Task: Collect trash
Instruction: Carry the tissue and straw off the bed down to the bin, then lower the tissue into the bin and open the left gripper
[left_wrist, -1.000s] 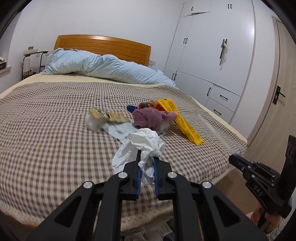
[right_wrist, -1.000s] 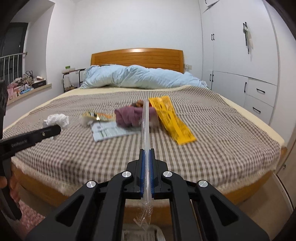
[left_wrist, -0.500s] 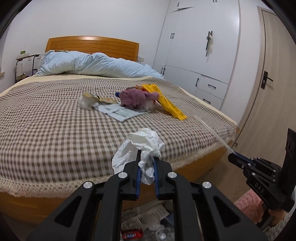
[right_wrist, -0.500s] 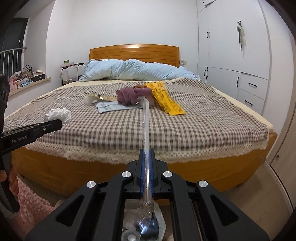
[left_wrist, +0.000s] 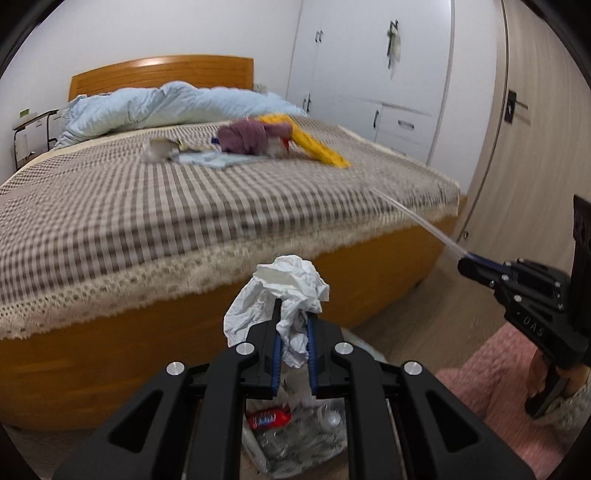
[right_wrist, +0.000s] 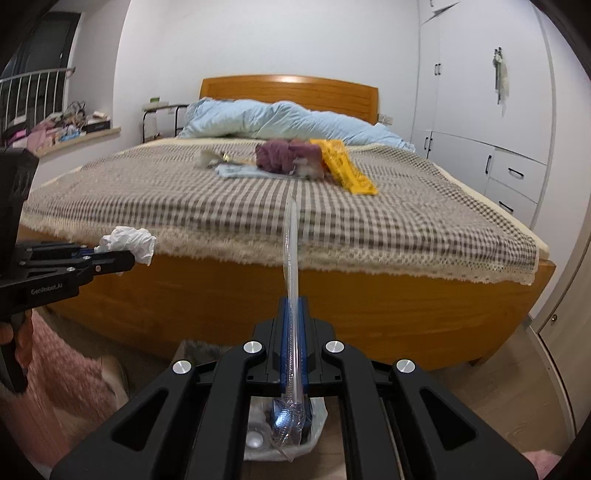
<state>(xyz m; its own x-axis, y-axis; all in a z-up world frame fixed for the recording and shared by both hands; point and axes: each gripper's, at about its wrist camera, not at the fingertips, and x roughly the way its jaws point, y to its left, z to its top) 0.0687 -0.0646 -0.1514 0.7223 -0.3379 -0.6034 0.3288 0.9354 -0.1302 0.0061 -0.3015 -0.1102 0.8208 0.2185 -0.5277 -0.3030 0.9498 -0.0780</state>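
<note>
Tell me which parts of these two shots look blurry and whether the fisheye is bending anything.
Left wrist view: the bed cover and the purple cloth are smeared by motion blur, while the crumpled white tissue between the fingers stays sharp; the door bows along the right edge. Right wrist view: milder blur on the cover, the clear plastic tube is crisp, and the wardrobe curves.

Wrappers (left_wrist: 325, 153) and cloth (left_wrist: 251, 136) on bed (left_wrist: 147, 214), duvet (left_wrist: 166, 107) behind, trash bin (left_wrist: 295, 428) before bed
</note>
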